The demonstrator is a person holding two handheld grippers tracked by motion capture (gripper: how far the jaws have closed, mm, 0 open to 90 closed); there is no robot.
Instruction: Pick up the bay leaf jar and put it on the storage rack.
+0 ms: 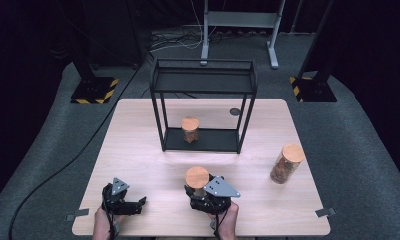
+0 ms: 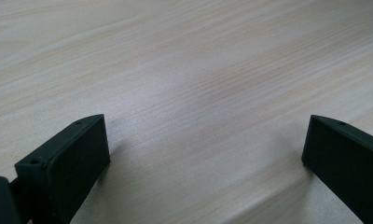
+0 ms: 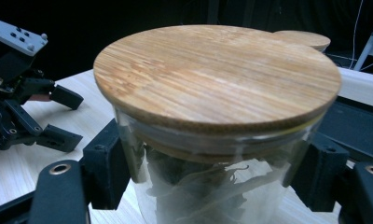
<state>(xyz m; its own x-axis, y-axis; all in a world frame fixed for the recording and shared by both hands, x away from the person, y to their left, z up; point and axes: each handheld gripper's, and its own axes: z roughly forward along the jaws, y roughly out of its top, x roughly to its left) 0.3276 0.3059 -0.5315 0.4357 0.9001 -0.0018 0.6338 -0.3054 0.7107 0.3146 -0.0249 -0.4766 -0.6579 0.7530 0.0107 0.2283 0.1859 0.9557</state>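
A glass jar [image 1: 197, 176] with a round wooden lid stands at the table's front middle, dark dried contents showing through its wall [image 3: 208, 191]. My right gripper [image 1: 196, 194] is shut on it, and in the right gripper view both pads [image 3: 105, 168] press on the glass just under the lid. My left gripper [image 1: 139, 205] rests low at the front left, open. Its two black jaws stand wide apart over bare wood [image 2: 205, 154] with nothing between them. It also appears at the left of the right gripper view as an open gripper [image 3: 72, 119].
A black metal shelf frame [image 1: 203, 80] stands at the table's back middle, a second wooden-lidded jar [image 1: 190, 129] on its bottom shelf. A third jar [image 1: 286, 163] stands at the right. A small dark disc [image 1: 234, 111] lies behind the frame. The table's [image 1: 138, 150] left side is bare wood.
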